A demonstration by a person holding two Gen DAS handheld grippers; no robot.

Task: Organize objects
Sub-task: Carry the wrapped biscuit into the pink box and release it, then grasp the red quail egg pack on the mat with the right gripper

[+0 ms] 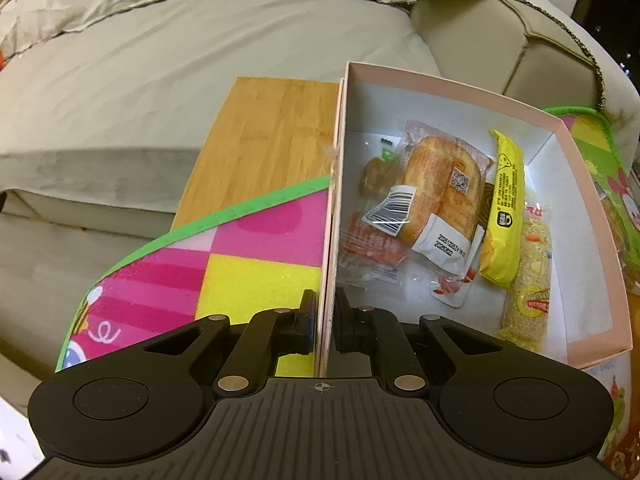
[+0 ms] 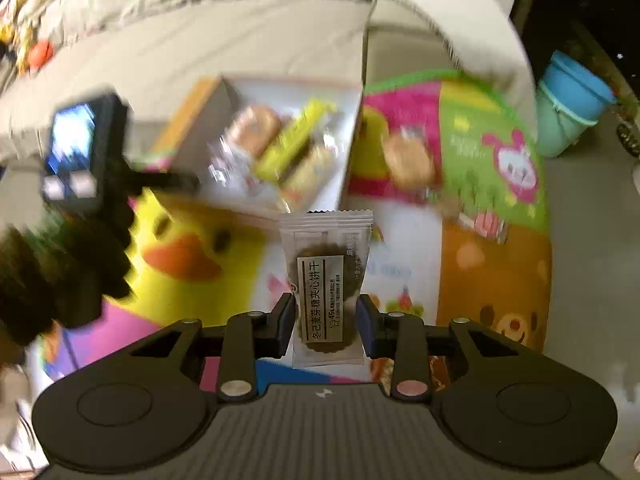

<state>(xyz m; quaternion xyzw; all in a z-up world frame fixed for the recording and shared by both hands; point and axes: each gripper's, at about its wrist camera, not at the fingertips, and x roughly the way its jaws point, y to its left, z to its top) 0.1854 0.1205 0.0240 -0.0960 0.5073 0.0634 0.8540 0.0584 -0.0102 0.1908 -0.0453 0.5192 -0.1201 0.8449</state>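
A pink cardboard box (image 1: 592, 196) stands on a colourful play mat (image 1: 248, 264). It holds a wrapped bread (image 1: 436, 192), a yellow snack bar (image 1: 506, 204), a noodle-like pack (image 1: 530, 280) and red-printed sachets (image 1: 372, 252). My left gripper (image 1: 325, 320) is shut on the box's left wall (image 1: 334, 208). My right gripper (image 2: 325, 320) is shut on a clear-wrapped dark biscuit packet (image 2: 325, 280) and holds it above the mat, in front of the box (image 2: 280, 144). The left gripper's body (image 2: 76, 152) shows at the box's left, blurred.
A wooden board (image 1: 264, 136) lies under the mat's far end. A beige sofa (image 1: 200, 48) stands behind. Another wrapped bread (image 2: 408, 160) and a small sachet (image 2: 484, 224) lie on the mat (image 2: 492, 152) right of the box. A blue-green bucket (image 2: 568, 104) stands at far right.
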